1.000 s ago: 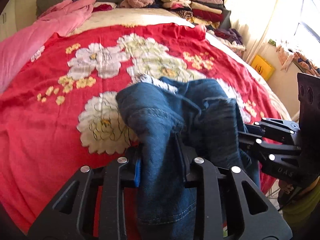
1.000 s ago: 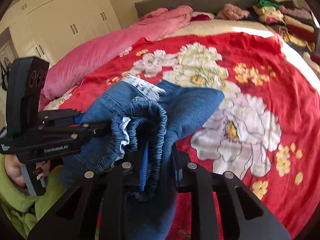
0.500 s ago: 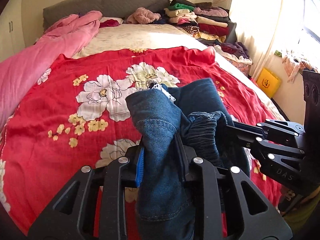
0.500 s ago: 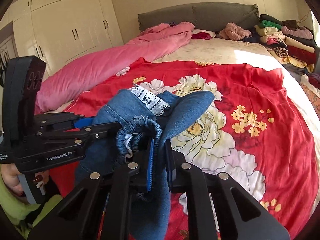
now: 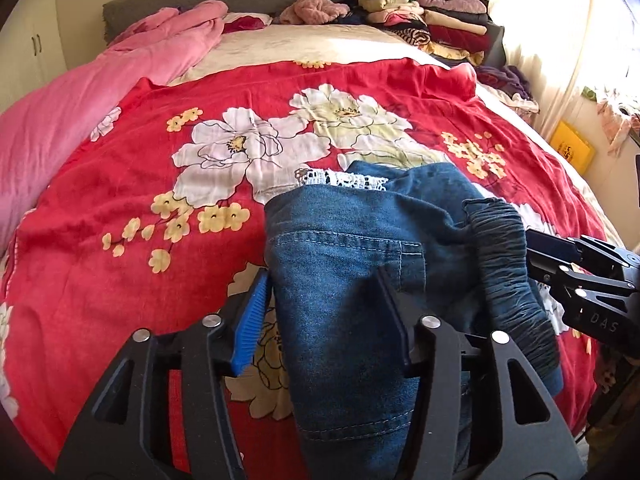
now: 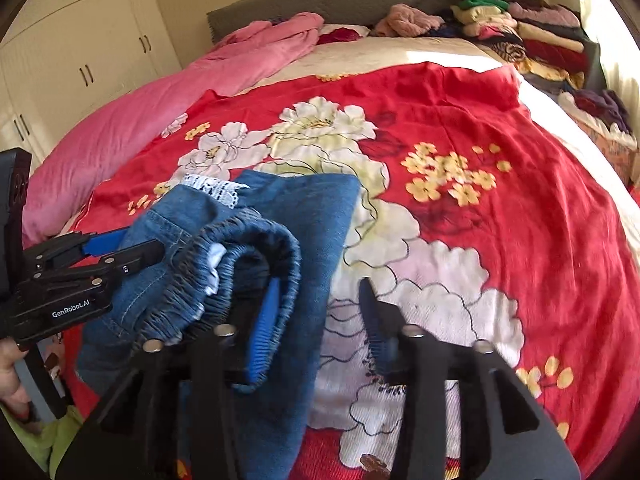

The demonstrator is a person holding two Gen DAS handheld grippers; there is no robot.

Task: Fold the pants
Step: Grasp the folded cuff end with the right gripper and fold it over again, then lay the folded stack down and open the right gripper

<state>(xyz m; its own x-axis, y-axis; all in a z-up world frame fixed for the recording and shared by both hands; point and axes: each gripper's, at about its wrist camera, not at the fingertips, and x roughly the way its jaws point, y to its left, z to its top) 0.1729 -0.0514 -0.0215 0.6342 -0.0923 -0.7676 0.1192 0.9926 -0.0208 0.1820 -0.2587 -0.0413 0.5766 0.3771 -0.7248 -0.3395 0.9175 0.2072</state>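
Note:
Blue denim pants (image 5: 352, 264) with a white lace hem and elastic waistband lie bunched at the near edge of the bed, also in the right wrist view (image 6: 280, 232). My left gripper (image 5: 326, 320) stands open, its fingers on either side of the denim, which hangs between them. My right gripper (image 6: 316, 320) is open too; its left blue pad sits against the waistband, its right finger over the blanket. Each gripper shows in the other's view, the right one (image 5: 560, 264) and the left one (image 6: 104, 256).
A red floral blanket (image 5: 160, 280) covers the bed. A pink quilt (image 6: 152, 100) lies along the left side. Stacked folded clothes (image 5: 432, 20) sit at the far right by the grey headboard. White wardrobes (image 6: 80, 60) stand to the left.
Both grippers have opened from being shut on the denim. The pants have settled lower toward the bed and the cameras have tilted slightly.

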